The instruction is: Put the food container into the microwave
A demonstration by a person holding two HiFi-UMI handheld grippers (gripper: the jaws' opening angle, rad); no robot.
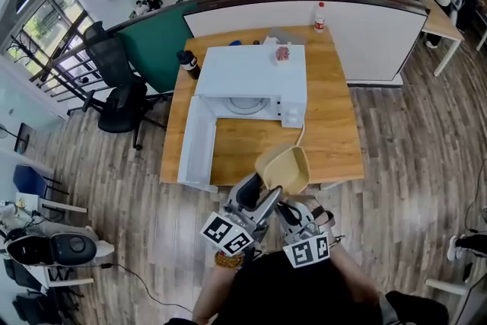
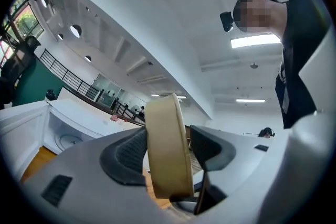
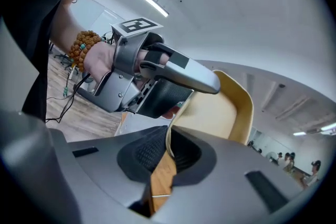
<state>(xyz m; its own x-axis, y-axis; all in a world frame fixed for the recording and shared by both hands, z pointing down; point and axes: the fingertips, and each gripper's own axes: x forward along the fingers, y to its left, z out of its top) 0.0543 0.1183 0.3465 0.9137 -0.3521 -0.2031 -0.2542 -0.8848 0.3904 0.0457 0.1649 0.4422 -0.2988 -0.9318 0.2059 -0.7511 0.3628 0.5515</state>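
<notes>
Jaws of the right gripper (image 3: 169,157) pinch the thin wall of the tan food container (image 3: 212,113), while the left gripper (image 2: 167,160) holds its jaws wide, the container's rim between them but unclamped. In the head view the tilted container hangs over the near edge of the wooden table (image 1: 335,125), at 5 o'clock from the white microwave (image 1: 251,76), whose door (image 1: 196,144) stands open at 7 o'clock.

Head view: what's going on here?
A person at the wooden table holds a tan food container in front of the white microwave, whose door hangs open. The right hand-held gripper is shut on the container's wall. The left hand-held gripper is open, its jaws straddling the rim without clamping it. The container is not yet inside.
</notes>
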